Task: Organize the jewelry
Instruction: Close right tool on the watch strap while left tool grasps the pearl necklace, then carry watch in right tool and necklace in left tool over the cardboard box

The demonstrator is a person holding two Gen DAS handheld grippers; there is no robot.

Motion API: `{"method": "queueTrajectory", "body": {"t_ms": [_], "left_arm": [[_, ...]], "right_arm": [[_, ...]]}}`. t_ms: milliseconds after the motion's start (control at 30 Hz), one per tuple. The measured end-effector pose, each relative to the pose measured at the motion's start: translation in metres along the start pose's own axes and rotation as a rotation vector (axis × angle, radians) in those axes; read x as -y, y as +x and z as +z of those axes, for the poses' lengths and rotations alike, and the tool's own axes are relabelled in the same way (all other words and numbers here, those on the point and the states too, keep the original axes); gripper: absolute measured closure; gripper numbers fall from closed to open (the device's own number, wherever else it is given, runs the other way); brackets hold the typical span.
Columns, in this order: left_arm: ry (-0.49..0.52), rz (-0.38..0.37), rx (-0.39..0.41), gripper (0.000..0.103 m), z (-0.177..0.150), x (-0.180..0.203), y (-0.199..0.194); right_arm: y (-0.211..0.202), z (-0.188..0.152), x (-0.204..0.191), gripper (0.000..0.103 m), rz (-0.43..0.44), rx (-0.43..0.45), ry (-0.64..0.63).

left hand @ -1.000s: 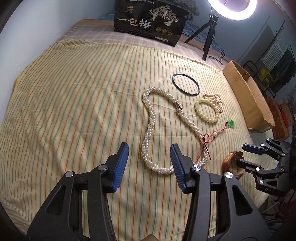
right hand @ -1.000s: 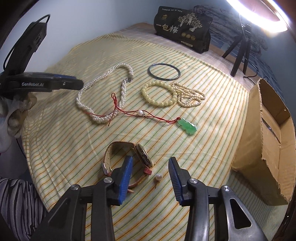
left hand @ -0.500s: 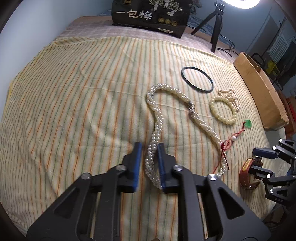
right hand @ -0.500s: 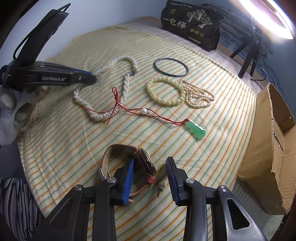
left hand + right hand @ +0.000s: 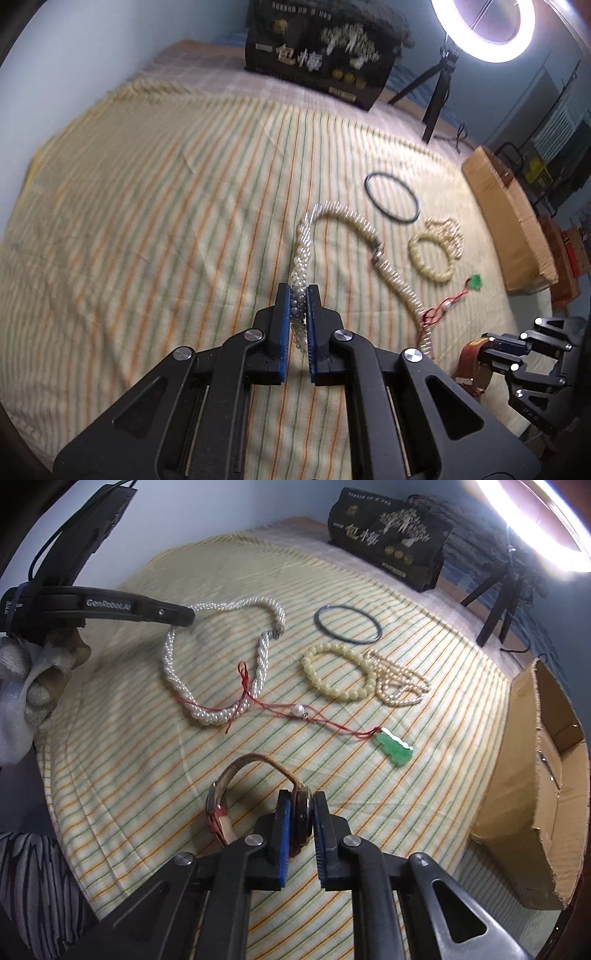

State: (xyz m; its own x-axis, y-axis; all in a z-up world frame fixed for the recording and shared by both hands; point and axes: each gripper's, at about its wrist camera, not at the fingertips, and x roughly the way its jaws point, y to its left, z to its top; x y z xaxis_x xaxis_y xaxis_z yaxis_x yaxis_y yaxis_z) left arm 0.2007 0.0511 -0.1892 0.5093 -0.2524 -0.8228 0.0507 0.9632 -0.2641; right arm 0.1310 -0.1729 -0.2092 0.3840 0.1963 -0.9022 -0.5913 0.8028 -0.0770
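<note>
Now the twisted pearl necklace (image 5: 343,221) lies on the striped cloth (image 5: 147,221), and the left gripper (image 5: 298,306) pinches one strand, probably to lift it. Nearby, the right gripper (image 5: 300,812) is closed on the round face of the leather-strap watch (image 5: 255,797). A cardboard box (image 5: 532,775) waits beside.

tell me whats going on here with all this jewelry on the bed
A person is sorting jewelry laid out on a striped cloth, with a handheld gripper in each hand. The left gripper has its jaws clamped on the twisted pearl necklace. The right gripper has its jaws shut on the face of the brown-strapped watch. A dark bangle, a cream bead bracelet, a small pearl strand and a green pendant on red cord lie untouched, with an open cardboard box beside the cloth.
</note>
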Motion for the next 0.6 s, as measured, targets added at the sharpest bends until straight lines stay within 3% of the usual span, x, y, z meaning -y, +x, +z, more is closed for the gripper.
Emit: {"method": "queueTrajectory", "body": {"t_ms": [600], "left_arm": [[0.072, -0.062, 0.247, 0.097, 0.043, 0.036, -0.122]], "right_arm": [[-0.070, -0.002, 0.002, 0.094, -0.033, 0.135, 0.040]]}}
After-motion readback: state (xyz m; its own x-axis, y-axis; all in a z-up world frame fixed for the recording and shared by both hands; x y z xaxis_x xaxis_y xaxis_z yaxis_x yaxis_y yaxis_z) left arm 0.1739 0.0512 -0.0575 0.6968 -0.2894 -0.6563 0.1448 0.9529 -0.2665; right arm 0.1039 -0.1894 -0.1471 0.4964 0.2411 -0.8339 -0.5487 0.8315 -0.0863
